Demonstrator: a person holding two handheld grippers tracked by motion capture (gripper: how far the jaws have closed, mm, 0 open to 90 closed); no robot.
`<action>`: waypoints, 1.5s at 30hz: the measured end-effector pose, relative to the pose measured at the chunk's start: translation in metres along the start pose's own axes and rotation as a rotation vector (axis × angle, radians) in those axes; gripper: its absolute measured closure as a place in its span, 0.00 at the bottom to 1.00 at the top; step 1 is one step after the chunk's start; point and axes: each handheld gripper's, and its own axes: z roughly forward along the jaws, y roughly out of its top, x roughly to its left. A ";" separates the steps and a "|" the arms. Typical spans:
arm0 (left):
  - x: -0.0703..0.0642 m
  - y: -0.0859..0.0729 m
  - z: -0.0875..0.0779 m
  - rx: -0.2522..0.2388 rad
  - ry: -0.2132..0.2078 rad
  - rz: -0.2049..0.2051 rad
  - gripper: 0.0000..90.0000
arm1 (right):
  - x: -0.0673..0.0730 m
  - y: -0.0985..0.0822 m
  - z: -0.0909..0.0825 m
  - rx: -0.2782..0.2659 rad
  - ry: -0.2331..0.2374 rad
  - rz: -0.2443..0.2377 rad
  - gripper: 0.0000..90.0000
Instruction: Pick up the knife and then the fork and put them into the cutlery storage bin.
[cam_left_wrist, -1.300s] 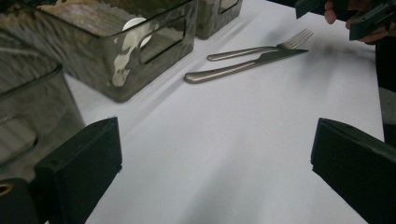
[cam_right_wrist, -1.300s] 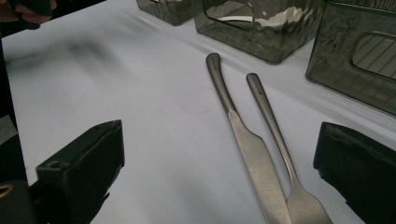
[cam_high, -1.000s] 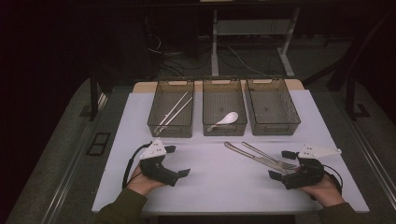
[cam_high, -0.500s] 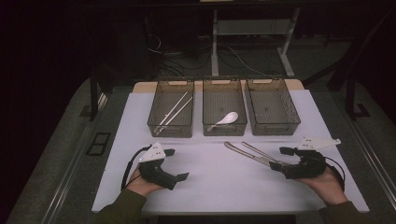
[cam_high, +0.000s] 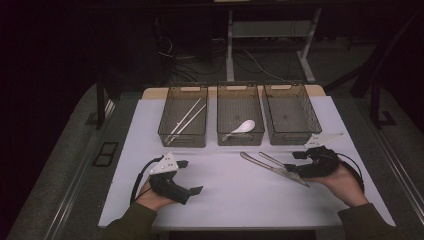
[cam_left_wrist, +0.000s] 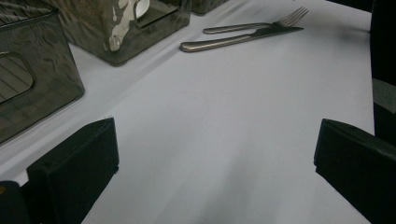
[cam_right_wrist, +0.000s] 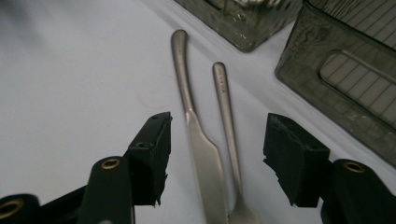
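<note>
Right hand-held gripper (cam_right_wrist: 215, 163) advanced, jaws closing around knife (cam_right_wrist: 201, 154), fork (cam_right_wrist: 229, 126), untouched

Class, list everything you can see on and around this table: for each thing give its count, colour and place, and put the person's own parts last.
bins: three, smoky clear, in a row at the table's far side
chopsticks: two, pale, in the left bin
spoon: one, white, in the middle bin
knife: one, steel, between the right gripper's jaws
fork: one, steel, beside the knife
table: one, white top
left gripper: one, black, open, near left
right gripper: one, black, jaws just closing around knife and fork, not pressing
</note>
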 end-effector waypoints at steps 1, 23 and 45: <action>0.000 0.000 0.000 -0.001 -0.002 -0.004 0.00 | -0.002 0.003 0.002 0.019 -0.010 -0.015 0.51; 0.001 -0.001 0.002 0.004 -0.020 -0.012 0.00 | -0.016 0.014 0.036 0.273 0.015 -0.088 0.77; 0.001 -0.001 0.002 0.003 -0.027 -0.017 0.00 | -0.015 0.009 0.046 0.343 0.002 -0.126 0.86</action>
